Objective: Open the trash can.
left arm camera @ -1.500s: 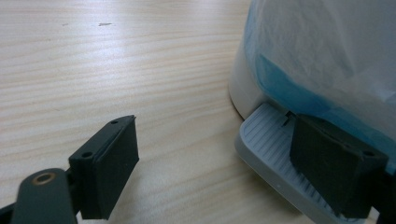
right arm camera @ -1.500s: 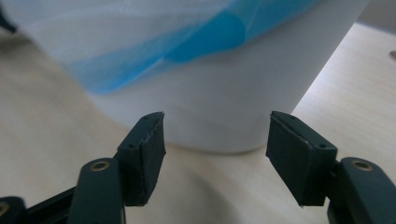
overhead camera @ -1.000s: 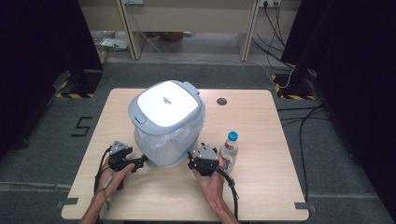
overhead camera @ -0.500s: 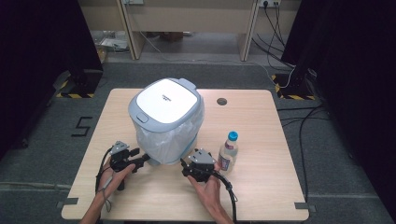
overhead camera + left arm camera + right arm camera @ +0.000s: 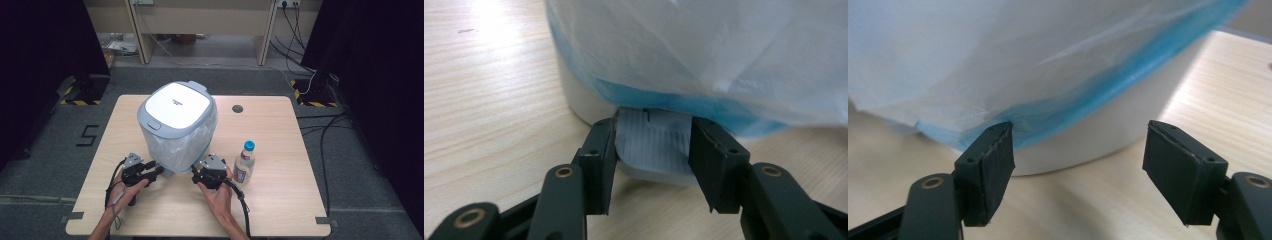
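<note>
Wooden table (image 5: 280,150) holds a white bin (image 5: 177,127) with a bag (image 5: 175,145) and a bottle (image 5: 244,162) beside it. The left gripper (image 5: 651,150) squeezes the bin's pedal (image 5: 653,142). The right gripper (image 5: 1078,155) sits wide apart near the bin's bottom.

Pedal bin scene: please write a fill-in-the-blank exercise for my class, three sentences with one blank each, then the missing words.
1. The left gripper has its jaws on either side of the bin's grey ____.
2. The cap of the water bottle is ____ in colour.
3. The lid of the pedal bin is ____, not raised.

Missing words: pedal; blue; closed
</note>
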The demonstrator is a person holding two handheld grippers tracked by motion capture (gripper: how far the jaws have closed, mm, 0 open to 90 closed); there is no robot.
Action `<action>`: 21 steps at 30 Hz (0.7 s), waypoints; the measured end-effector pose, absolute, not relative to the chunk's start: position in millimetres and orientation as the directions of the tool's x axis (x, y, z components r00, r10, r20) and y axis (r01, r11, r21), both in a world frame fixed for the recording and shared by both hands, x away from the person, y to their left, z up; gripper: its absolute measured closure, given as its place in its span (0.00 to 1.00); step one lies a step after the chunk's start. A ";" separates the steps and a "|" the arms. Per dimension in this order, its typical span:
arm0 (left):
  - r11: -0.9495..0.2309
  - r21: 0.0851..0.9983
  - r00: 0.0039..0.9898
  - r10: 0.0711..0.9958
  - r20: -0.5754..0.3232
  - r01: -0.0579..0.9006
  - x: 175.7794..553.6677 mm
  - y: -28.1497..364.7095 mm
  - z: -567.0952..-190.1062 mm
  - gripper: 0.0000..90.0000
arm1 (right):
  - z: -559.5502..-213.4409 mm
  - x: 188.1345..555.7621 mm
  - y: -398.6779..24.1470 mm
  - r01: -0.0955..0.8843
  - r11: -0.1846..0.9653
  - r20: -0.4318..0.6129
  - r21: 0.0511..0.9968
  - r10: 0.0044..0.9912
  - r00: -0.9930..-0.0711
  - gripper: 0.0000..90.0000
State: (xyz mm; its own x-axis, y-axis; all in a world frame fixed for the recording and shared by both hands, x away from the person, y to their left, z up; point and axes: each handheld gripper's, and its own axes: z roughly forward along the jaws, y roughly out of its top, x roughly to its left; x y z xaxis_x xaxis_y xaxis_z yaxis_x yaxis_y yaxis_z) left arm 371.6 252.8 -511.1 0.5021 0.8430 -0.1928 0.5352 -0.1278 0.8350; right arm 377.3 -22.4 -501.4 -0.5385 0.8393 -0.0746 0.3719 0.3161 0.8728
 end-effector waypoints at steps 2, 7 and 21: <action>-0.128 0.835 0.506 0.840 -0.196 0.536 371.8 249.8 -511.3 0.58 | -502.3 382.0 -23.5 0.381 0.292 -0.060 0.877 0.854 -0.517 0.35; -0.137 0.831 0.506 0.841 -0.189 0.539 374.4 244.0 -509.6 0.57 | -506.6 392.5 -27.4 0.384 0.258 -0.039 0.887 0.869 -0.493 0.36; -0.137 0.838 0.508 0.841 -0.183 0.529 377.9 234.9 -510.6 0.56 | -507.2 394.5 -23.1 0.386 0.278 -0.045 0.880 0.856 -0.514 0.32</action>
